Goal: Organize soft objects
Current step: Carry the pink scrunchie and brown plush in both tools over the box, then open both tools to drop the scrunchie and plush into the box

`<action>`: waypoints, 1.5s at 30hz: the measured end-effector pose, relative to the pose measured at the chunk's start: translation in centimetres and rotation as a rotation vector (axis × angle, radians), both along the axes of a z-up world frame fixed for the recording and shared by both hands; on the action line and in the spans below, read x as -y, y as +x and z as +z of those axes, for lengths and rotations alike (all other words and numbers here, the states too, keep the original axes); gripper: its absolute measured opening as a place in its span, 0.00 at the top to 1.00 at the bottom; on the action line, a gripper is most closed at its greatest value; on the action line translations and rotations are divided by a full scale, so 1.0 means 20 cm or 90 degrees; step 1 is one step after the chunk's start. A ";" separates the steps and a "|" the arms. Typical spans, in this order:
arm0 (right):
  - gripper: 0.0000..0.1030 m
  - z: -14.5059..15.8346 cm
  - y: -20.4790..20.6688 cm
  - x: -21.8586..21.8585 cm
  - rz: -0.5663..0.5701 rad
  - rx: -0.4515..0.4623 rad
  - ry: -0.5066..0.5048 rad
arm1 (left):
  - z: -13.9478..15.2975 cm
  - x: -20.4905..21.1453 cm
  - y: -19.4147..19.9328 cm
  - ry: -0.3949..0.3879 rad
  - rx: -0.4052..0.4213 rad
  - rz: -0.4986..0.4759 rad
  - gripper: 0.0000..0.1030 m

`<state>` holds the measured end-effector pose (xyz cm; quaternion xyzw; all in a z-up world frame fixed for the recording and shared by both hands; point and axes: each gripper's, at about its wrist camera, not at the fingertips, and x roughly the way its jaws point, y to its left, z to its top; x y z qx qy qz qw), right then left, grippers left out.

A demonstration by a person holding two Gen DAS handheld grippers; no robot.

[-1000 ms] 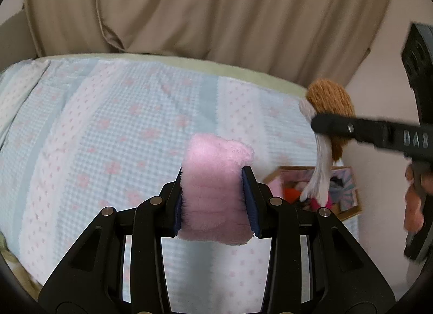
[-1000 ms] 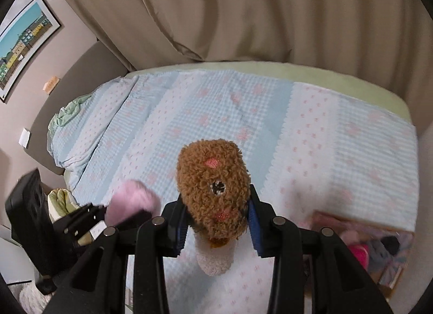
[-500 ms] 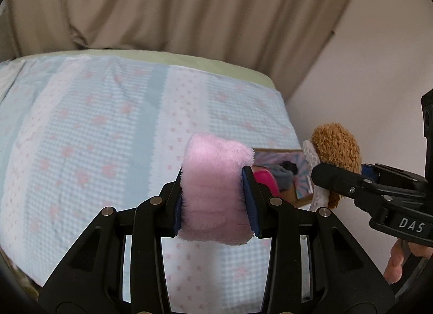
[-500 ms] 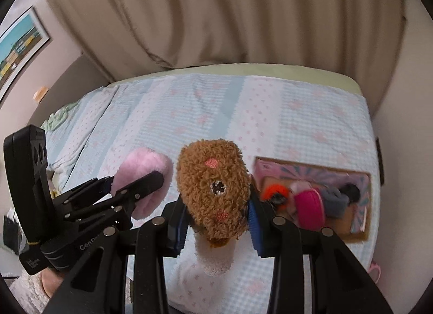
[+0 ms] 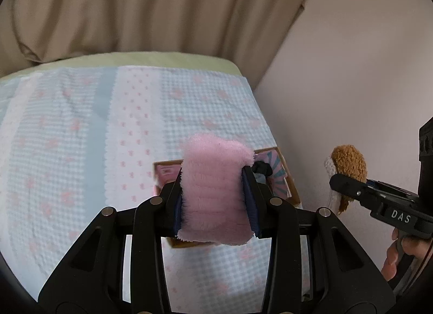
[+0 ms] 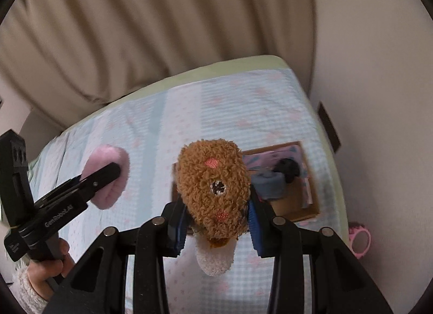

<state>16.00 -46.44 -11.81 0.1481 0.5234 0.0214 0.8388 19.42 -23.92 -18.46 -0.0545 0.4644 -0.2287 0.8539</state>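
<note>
Pink sock (image 5: pixel 216 192) and brown sock (image 6: pixel 213 189), both clamped

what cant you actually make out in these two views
- Box contents: the left wrist view has the pink soft item and left claw covering most; the right wrist view has the brown plush hiding its left part.
- Pink object beside the bed: too small to identify.

A box (image 6: pixel 303 212) sat on the bed (image 6: pixel 216 108) near its right edge; a curtain (image 6: pixel 162 16) hung behind.
</note>
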 end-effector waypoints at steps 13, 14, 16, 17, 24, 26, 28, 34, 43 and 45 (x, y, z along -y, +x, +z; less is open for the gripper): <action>0.66 -0.45 0.22 0.35 -0.077 -0.101 -0.016 | -0.56 0.38 0.26 0.062 -0.119 -0.043 0.67; 0.66 -0.50 0.23 0.36 -0.081 -0.110 -0.014 | -0.61 0.40 0.28 0.069 -0.130 -0.042 0.67; 0.66 -0.60 0.26 0.40 -0.090 -0.132 -0.010 | -0.69 0.42 0.31 0.080 -0.155 -0.038 0.67; 0.66 -0.64 0.27 0.41 -0.092 -0.142 -0.009 | -0.73 0.43 0.34 0.086 -0.167 -0.036 0.67; 0.63 -0.86 0.31 0.48 -0.095 -0.196 -0.002 | -0.82 0.53 0.42 0.130 -0.172 -0.068 0.54; 0.61 -0.89 0.32 0.48 -0.090 -0.203 0.003 | -0.83 0.56 0.42 0.155 -0.168 -0.080 0.15; 0.36 -0.92 0.34 0.48 -0.087 -0.206 -0.007 | -0.82 0.56 0.39 0.176 -0.139 -0.086 0.00; 0.00 -0.96 0.36 0.48 -0.093 -0.214 -0.013 | -0.83 0.51 0.34 0.198 -0.146 -0.094 0.00; 0.00 -0.90 0.36 0.43 -0.092 -0.206 -0.015 | -0.71 0.42 0.31 0.174 -0.132 -0.071 0.00; 0.00 -0.85 0.35 0.42 -0.091 -0.196 -0.017 | -0.66 0.41 0.30 0.170 -0.119 -0.067 0.00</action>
